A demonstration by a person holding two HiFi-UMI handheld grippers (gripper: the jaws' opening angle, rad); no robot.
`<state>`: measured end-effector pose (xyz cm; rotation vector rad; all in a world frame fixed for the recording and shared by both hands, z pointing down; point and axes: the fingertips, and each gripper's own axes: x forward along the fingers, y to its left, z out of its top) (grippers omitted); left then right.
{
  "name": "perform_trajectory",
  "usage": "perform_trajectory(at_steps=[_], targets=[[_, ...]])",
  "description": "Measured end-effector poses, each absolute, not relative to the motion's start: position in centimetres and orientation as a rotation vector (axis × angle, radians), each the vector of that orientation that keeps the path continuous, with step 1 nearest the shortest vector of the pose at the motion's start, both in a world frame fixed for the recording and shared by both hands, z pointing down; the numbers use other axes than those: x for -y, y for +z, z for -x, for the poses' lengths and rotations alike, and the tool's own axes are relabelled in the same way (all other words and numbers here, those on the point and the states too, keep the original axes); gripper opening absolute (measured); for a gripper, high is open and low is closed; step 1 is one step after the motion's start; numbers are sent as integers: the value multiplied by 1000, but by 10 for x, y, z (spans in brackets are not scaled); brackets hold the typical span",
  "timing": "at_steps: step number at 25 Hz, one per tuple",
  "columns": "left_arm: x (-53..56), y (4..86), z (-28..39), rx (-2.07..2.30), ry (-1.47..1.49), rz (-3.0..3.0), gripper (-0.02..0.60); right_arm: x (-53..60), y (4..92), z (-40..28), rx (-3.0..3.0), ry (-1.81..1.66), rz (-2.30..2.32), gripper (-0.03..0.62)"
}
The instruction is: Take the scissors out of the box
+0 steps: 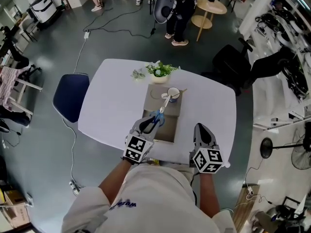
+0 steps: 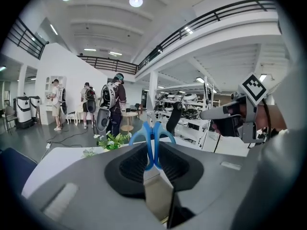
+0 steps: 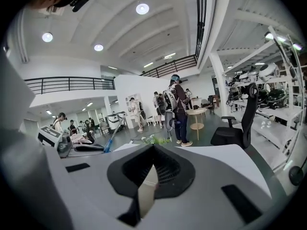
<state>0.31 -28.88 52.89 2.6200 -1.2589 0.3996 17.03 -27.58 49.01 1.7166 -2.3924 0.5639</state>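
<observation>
My left gripper [image 1: 151, 123] is shut on a pair of scissors [image 1: 160, 113] by the blue handles. The blades point away from me, over the flat brown box [image 1: 171, 128] on the white table [image 1: 112, 106]. In the left gripper view the blue handles [image 2: 152, 139] stick up from between the closed jaws of my left gripper [image 2: 153, 169]. My right gripper [image 1: 202, 129] hovers near the table's front right, shut with nothing in it. The right gripper view shows that gripper [image 3: 151, 170] closed and empty, with the scissors [image 3: 110, 140] off to its left.
A white cup [image 1: 173, 92] stands at the far end of the box and a small potted plant [image 1: 160, 71] beyond it. A blue chair [image 1: 70, 96] sits left of the table, a black office chair [image 1: 233, 62] at the far right. People stand farther back.
</observation>
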Motion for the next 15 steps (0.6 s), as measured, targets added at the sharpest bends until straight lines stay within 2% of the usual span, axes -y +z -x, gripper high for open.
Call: perform_trajectory(at_steps=[10,15], targets=[[300,498,4,1299,248,-2650,77,285,472,-168,2483,542,-1665,2],[302,473,11,1329,154,-2670,77,287,451,-162,2521,413,-1630,2]])
